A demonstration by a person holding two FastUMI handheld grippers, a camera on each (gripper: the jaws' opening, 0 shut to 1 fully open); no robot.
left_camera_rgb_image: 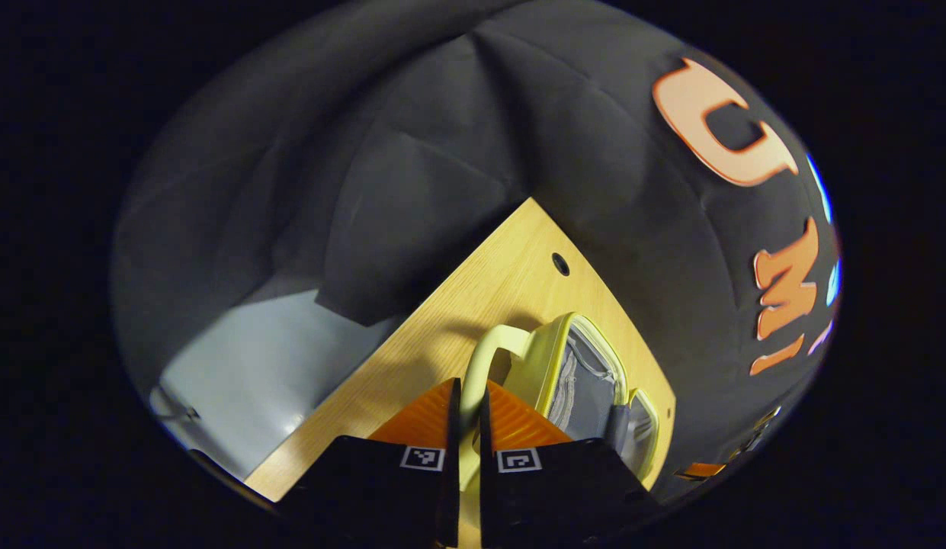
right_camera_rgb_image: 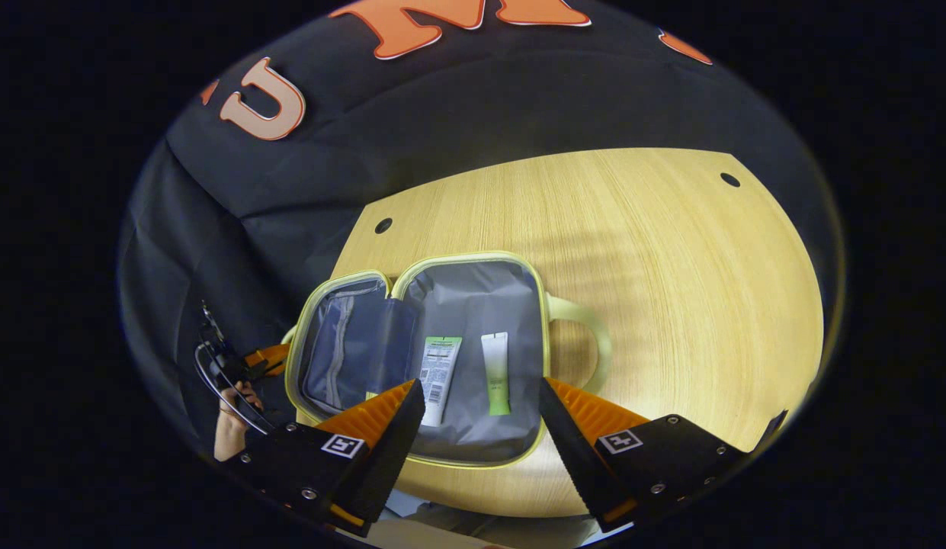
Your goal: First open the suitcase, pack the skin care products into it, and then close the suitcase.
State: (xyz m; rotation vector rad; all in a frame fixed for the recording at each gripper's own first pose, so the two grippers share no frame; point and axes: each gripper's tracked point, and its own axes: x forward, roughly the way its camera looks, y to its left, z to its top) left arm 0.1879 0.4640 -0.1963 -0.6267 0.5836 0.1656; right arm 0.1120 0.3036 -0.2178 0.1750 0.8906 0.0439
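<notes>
Item: one yellow suitcase, lying open on the table just ahead of the right gripper, whose fingers stand wide apart and empty. Contents: two tubes, side by side between those fingers. The left gripper, fingers nearly together, pinches the handle. Packing looks done; closing needs the lid half swung over.

Right gripper view: suitcase lies open on worktop, centre-left of frame, handle to its right. Two tubes lie side by side inside its right half.
</notes>
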